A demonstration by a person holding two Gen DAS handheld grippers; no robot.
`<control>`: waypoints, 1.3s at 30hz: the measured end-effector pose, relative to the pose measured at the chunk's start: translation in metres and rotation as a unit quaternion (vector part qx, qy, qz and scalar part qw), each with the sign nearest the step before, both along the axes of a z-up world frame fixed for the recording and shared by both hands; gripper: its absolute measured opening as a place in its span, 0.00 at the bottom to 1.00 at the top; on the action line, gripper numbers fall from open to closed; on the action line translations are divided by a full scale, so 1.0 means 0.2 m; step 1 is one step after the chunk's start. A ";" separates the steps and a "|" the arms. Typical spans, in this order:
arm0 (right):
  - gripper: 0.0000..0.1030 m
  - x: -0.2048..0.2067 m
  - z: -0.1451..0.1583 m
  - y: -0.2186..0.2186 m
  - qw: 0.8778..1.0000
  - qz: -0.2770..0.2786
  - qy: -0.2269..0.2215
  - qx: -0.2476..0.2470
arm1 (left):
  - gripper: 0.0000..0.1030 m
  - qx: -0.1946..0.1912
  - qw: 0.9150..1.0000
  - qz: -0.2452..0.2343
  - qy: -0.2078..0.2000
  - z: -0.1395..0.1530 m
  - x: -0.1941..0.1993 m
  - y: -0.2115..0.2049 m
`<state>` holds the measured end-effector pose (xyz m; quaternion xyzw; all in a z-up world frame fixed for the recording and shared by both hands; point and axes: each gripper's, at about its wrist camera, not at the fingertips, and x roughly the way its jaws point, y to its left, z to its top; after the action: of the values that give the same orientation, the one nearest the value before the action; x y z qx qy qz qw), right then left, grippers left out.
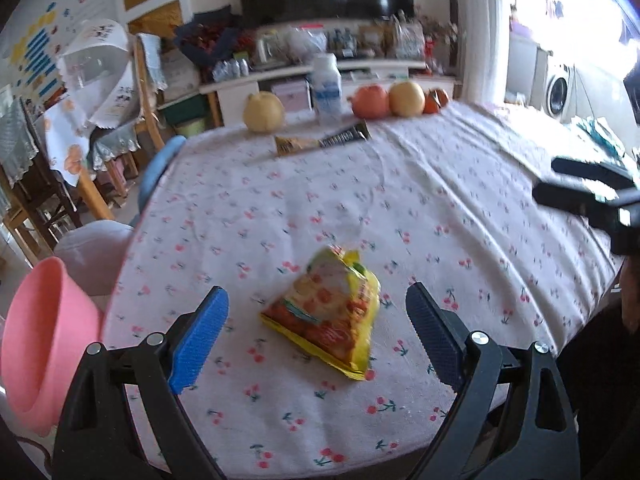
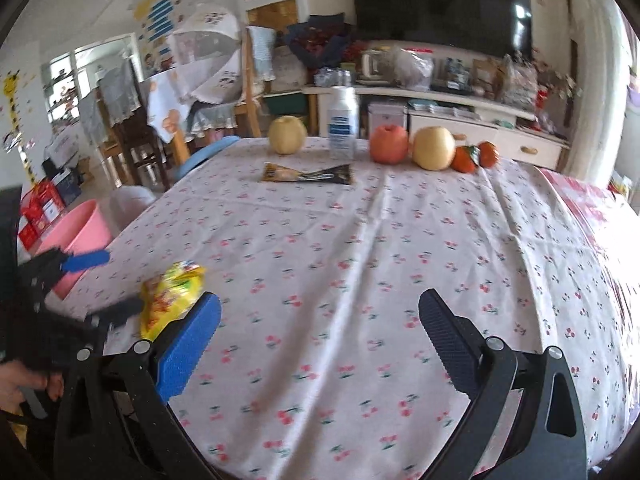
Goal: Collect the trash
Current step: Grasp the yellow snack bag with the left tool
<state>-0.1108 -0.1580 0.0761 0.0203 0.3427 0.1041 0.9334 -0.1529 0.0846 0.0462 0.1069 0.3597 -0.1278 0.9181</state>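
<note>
We hold our left gripper [image 1: 316, 328] with jaws spread wide around a yellow snack bag [image 1: 328, 316] lying near the table's [image 1: 440, 200] front edge, pads not touching it. Our right gripper [image 2: 320, 340] hangs released over bare cloth. A pink bin [image 1: 40, 340] stands beside the table.

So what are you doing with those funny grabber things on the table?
A person is tidying trash off the table with a grabber in each hand. The left gripper is open, right in front of the yellow snack bag, not pinching it. The right gripper is open too, over bare tablecloth. A dark wrapper lies farther back near the fruit and a white bottle. A pink bin waits beside the table.
</note>
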 end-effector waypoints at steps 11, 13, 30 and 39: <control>0.95 0.33 -0.07 -0.09 0.998 0.004 0.041 0.049 | 0.88 0.040 0.997 -0.012 0.072 -0.16 0.17 -0.04; 0.95 0.40 -0.08 -0.06 0.998 0.008 0.044 0.052 | 0.88 0.032 0.996 -0.018 0.085 -0.18 0.20 -0.03; 0.78 1.07 -0.13 0.16 0.995 0.086 0.042 0.011 | 0.56 -0.023 0.994 -0.025 0.108 -0.19 0.43 -0.03; 0.78 1.35 -0.21 0.34 0.987 0.146 0.039 -0.058 | 0.45 -0.071 0.991 0.007 0.110 -0.17 0.53 0.04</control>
<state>0.1585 -0.0907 0.0341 -0.0803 0.3833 0.2180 0.8939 -0.0464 0.0935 0.0124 0.0243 0.4495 -0.1576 0.8790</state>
